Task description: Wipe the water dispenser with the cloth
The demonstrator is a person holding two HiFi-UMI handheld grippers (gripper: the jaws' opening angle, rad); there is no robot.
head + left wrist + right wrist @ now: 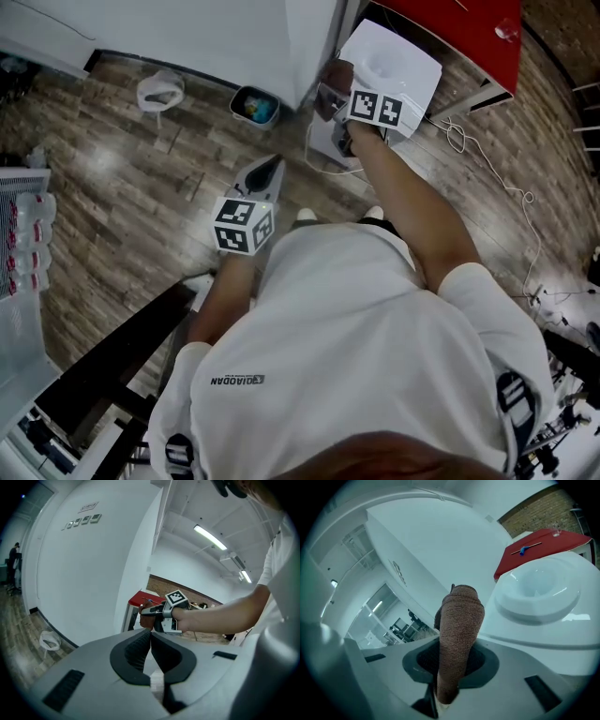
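Cloth (459,630) is sitting bunched between the jaws of my right gripper (451,665). They are clamping its lower part while the brown terry roll is standing up past the tips. It is looking soft, light and floppy, so I am judging that the hold belongs low on the bundle. That is leaving the rounded free end to press flat against a surface, where it will give rather than slide.

Just beyond that end, the water dispenser (543,592) is showing its white moulded top with a round recess. It is looking smooth and hard, and probably slick once damp. The cloth is hovering near its edge, and I cannot tell whether the two are touching.

My left gripper (151,651) is hanging lower, well apart from the dispenser, with its jaws pressing together on nothing.

Farther off, a red table (543,545) is standing behind the dispenser.
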